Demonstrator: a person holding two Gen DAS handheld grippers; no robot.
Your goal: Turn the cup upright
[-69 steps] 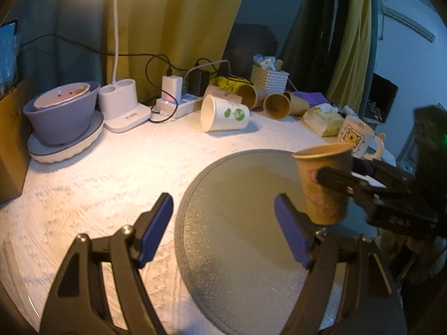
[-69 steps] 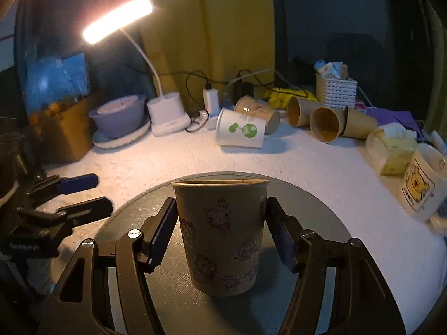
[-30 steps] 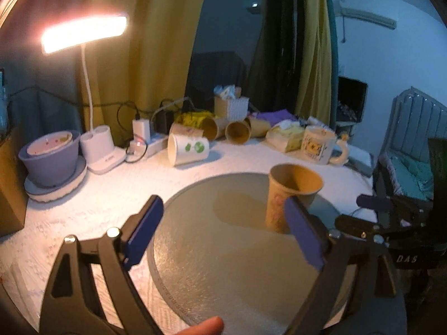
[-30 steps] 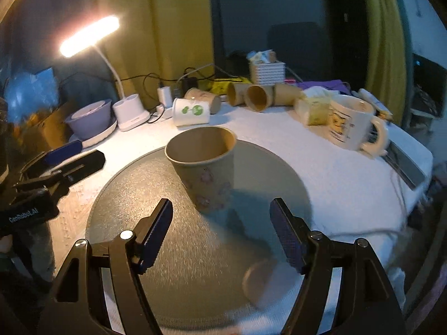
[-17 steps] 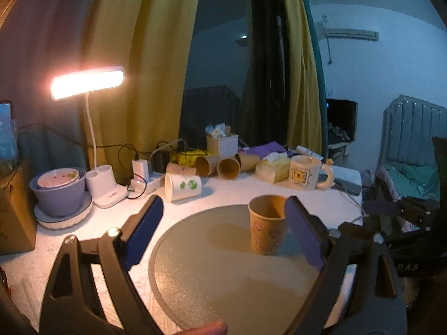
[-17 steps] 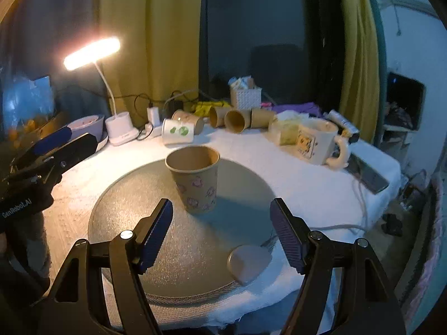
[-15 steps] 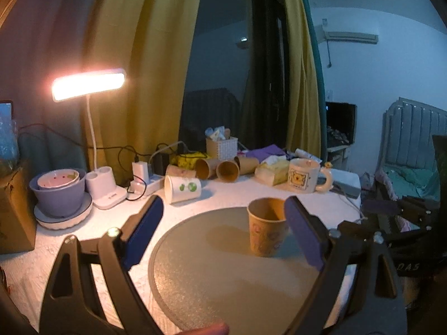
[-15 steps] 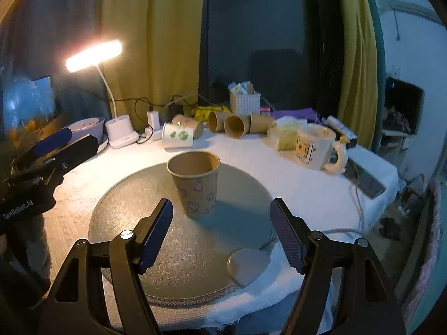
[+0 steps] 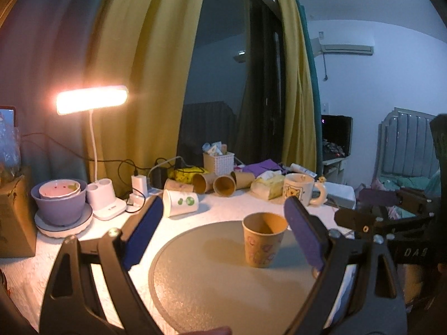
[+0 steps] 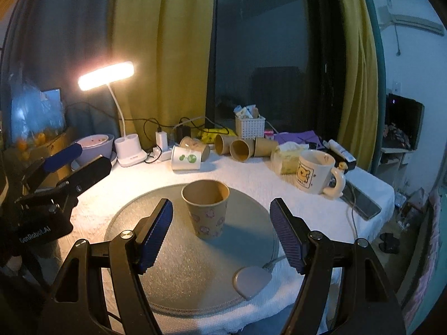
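The cup stands upright at frame centre on the round mat. Both the right gripper and left gripper gape empty. Probably finished; a careless pass could topple the light cup.

The left claw body reads "GenRobot.AI".

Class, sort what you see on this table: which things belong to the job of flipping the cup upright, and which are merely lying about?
Belonging to the job:
- paper cup, upright on the round mat
- left gripper, open
- right gripper, open

Lying about:
- white cup on its side
- bear mug
- desk lamp
- purple bowl
- white basket
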